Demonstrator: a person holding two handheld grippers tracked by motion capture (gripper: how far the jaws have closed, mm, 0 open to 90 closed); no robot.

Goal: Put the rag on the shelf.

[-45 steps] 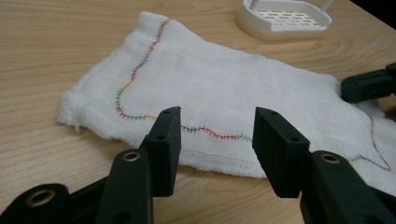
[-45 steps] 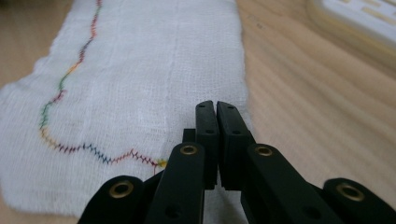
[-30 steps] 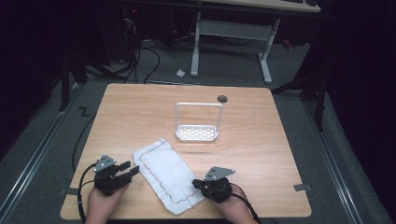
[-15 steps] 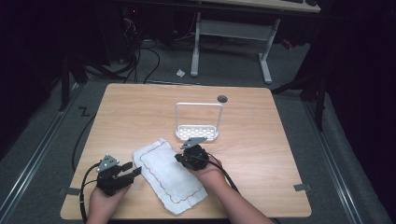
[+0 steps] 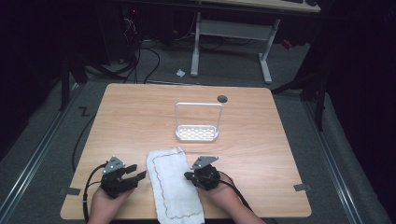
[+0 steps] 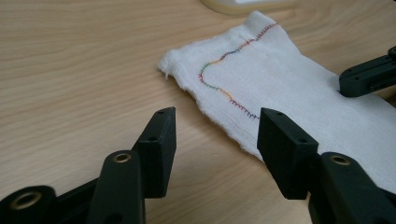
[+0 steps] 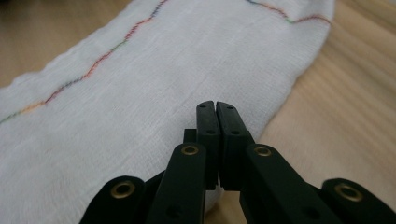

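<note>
At the bottom centre of the high view the white cloth (image 5: 173, 185) lay flat on the worktop (image 5: 140, 116), our left gripper (image 5: 138, 176) spread beside its edge, our right gripper (image 7: 215, 109) pressed together over it, and we judged a low, level approach best.

cloth (image 5: 173, 186) near end cut off btm | rack (image 6: 243, 4) mostly cropped top
</note>
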